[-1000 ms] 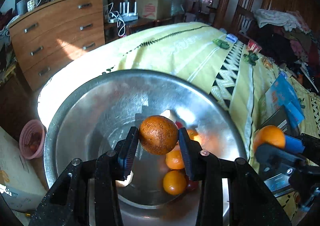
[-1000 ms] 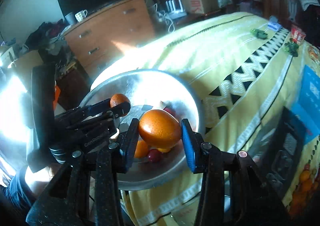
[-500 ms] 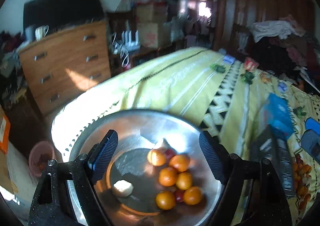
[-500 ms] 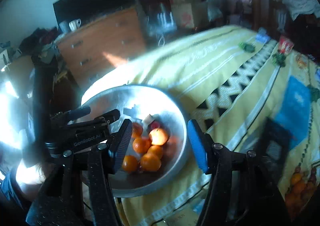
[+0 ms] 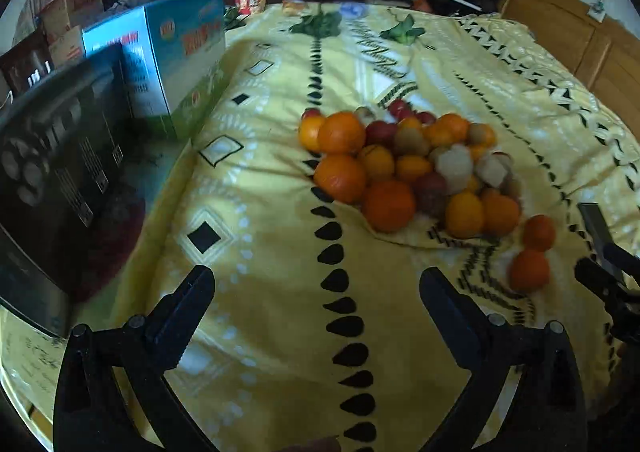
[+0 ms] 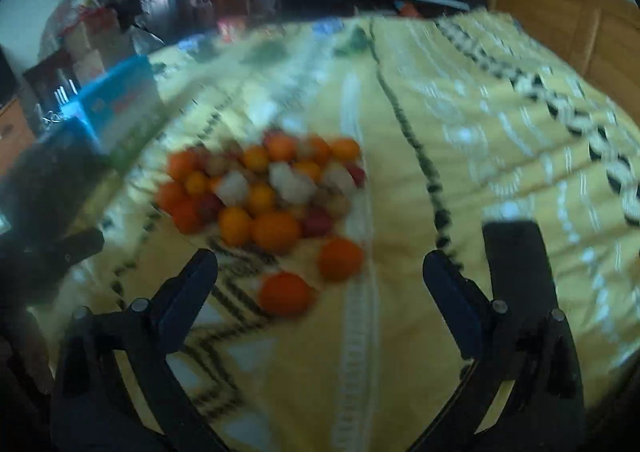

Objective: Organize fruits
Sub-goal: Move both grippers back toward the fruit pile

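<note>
A pile of mixed fruit [image 5: 408,168] lies on the yellow patterned bedspread [image 5: 280,252]: oranges, small red fruits and pale ones. Two loose oranges [image 5: 530,270] lie at its near right. My left gripper [image 5: 316,292] is open and empty, above the bedspread, short of the pile. In the right wrist view the pile [image 6: 260,188] is blurred, with two loose oranges [image 6: 285,294] just ahead of my right gripper [image 6: 320,276], which is open and empty. The metal bowl is out of view.
A blue carton [image 5: 172,52] and a dark box [image 5: 52,172] stand at the left on the bed. A wooden headboard [image 5: 580,36] is at the right. A dark flat object [image 6: 516,264] lies on the bedspread by my right finger. Clutter fills the back.
Both grippers let their oranges go into the metal bowl, opened, and swung away from the bowl to face the fruit pile on the bed.
</note>
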Tool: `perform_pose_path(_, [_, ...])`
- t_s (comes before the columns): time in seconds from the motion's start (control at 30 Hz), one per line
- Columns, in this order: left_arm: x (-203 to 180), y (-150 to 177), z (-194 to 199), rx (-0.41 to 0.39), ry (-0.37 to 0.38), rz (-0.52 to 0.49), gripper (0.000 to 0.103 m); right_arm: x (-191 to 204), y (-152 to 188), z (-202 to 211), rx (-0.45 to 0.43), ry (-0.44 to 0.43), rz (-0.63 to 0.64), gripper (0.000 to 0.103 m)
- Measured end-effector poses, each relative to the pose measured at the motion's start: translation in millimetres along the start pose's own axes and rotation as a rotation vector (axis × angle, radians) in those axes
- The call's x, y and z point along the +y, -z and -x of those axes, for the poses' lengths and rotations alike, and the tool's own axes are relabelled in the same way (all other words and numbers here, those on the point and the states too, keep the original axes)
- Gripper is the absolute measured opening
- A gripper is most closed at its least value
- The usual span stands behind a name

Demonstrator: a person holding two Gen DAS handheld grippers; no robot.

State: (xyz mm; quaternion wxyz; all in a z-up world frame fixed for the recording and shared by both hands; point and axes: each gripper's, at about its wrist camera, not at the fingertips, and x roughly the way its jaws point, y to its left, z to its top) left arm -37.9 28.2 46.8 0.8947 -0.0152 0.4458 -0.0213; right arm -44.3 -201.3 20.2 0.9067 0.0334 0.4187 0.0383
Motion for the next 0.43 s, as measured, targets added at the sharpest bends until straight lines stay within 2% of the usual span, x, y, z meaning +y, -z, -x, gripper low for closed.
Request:
perform_pose_path(0.07, [-2, 7, -26, 0.055, -0.062, 0.004, 0.103, -12, 13, -17, 0.039, 0.007, 0.0, 0.103])
perform_pose_path(0.1, [-3, 10, -37, 0.091, -0.065, -0.005, 0.103, -14, 16, -21, 0.048, -0.001, 0.002, 0.103])
perform_pose_path(0.2, [0, 15, -42, 0.059, -0.059, 0.026, 0.103, -15, 23, -36, 0.058, -0.023, 0.012, 0.103])
perform_pose_path(0.43, [-5, 16, -42, 0.029, -0.075, 0.004, 0.103, -23, 28, -44, 0.041, -0.066, 0.012, 0.103])
